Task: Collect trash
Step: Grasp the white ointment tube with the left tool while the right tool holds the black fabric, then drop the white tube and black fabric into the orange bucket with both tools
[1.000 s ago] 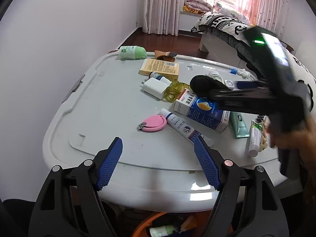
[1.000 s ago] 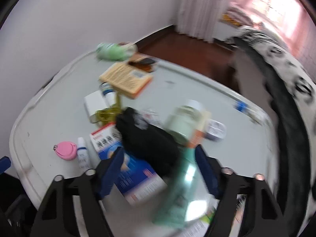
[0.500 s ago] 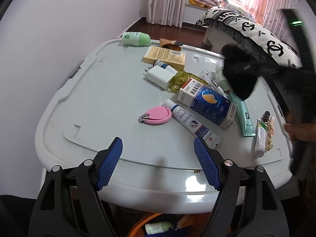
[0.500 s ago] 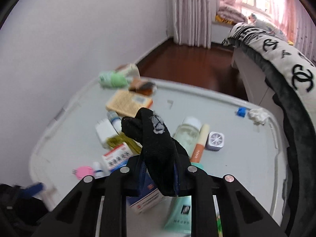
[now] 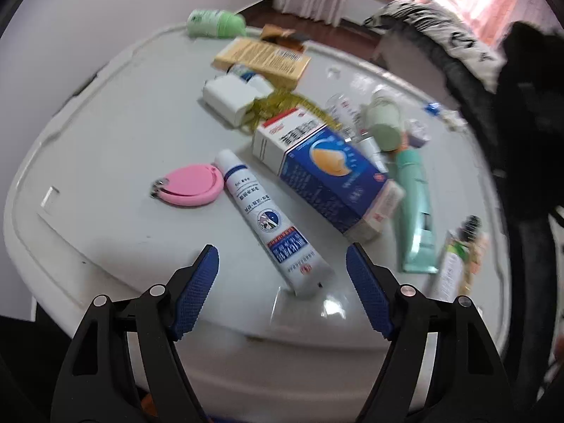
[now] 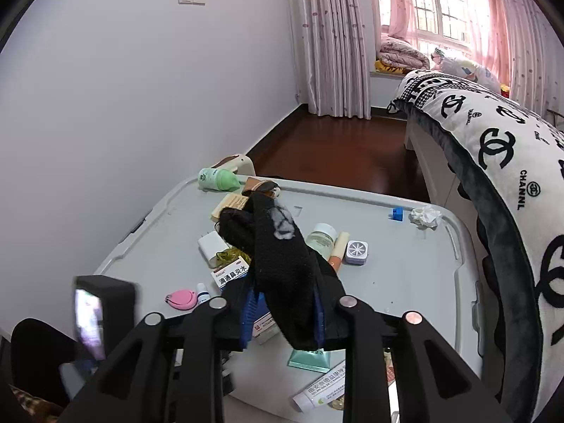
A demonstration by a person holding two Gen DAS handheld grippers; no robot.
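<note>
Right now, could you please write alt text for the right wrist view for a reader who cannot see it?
The right gripper is shut on a black sock, lifted above a grey plastic lid cluttered with tubes, a pink nail clipper and a crumpled tissue. A bed and pink curtains lie beyond.

white wall (image 6: 123, 88), pink curtains (image 6: 338, 35), bed (image 6: 493, 148)

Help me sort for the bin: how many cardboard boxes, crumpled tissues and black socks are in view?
Cardboard boxes: 2 (yellow box, blue box)
Crumpled tissues: 1 (tissue)
Black socks: 1 (sock)
Total: 4
</note>
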